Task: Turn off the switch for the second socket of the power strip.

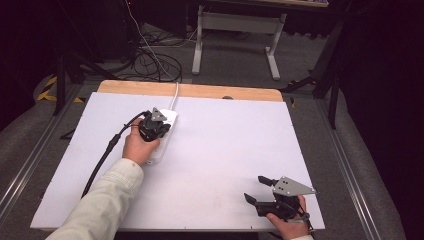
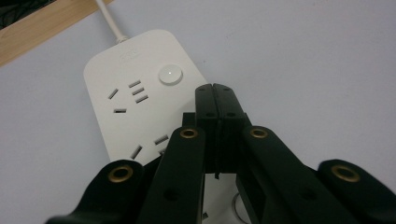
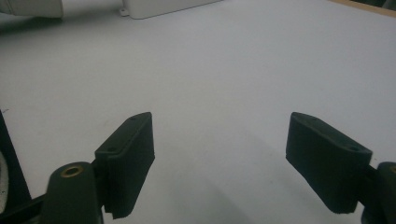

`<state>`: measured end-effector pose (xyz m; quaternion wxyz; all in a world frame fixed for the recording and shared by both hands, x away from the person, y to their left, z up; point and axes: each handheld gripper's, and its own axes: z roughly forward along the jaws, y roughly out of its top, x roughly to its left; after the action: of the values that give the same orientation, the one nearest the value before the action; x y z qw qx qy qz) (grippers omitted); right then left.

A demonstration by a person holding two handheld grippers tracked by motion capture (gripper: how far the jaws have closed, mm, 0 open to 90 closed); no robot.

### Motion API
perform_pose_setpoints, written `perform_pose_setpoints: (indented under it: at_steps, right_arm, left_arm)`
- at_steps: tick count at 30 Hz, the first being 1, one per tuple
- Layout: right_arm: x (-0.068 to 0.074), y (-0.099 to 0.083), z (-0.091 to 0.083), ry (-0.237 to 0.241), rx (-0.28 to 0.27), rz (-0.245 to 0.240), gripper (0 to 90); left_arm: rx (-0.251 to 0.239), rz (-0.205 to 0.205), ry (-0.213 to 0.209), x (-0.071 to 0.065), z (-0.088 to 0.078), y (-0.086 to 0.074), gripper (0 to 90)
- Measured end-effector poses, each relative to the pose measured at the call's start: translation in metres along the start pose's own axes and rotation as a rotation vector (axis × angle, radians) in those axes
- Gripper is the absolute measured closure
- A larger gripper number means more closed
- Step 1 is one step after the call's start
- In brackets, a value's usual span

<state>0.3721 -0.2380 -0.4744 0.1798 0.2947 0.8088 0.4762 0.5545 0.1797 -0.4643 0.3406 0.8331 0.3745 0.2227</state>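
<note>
A white power strip (image 2: 135, 100) lies on the white surface (image 1: 225, 145), toward its far left, with its cord (image 1: 174, 94) running off the far edge. The left claw (image 2: 215, 88) hovers over it, pressed together and empty, tips just beside the round switch (image 2: 170, 74). The right claw (image 1: 257, 189) rests near the front right, spread wide. The strip looks rigid, light and smooth; gripping its long sides seems safest.

Lab workspace, white table (image 1: 225, 150), tangled floor cables (image 1: 150, 60), tripod stands (image 1: 62, 75)
</note>
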Motion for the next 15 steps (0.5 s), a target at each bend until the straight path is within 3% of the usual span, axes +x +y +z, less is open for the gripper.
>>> perform_pose_setpoints:
  at_steps: [4, 6, 7, 8, 12, 15]
  right_arm:
    - [0.0001, -0.0002, -0.0001, 0.001, 0.001, -0.001, 24.4]
    - [0.0000, -0.0003, -0.0001, 0.001, 0.001, -0.001, 24.4]
    - [0.0000, -0.0003, -0.0001, 0.002, 0.000, -0.001, 24.4]
    - [0.0001, -0.0004, 0.0002, 0.003, 0.002, -0.001, 24.4]
    - [0.0002, -0.0001, 0.0009, 0.003, 0.003, -0.003, 24.4]
    - [0.0000, 0.0001, 0.0012, 0.003, 0.003, -0.004, 24.4]
  left_arm:
    - [-0.002, 0.000, -0.004, -0.0001, 0.0002, -0.0004, 90.0]
    - [0.021, 0.010, 0.015, -0.0005, -0.0006, -0.0002, 90.0]
    - [0.031, 0.041, 0.053, -0.0006, -0.0019, -0.0003, 90.0]
    - [0.029, 0.047, 0.049, -0.0006, -0.0022, -0.0012, 90.0]
    - [0.022, -0.026, -0.002, 0.0056, -0.0033, -0.0019, 90.0]
    - [0.011, -0.045, -0.031, 0.0089, -0.0062, -0.0002, 89.9]
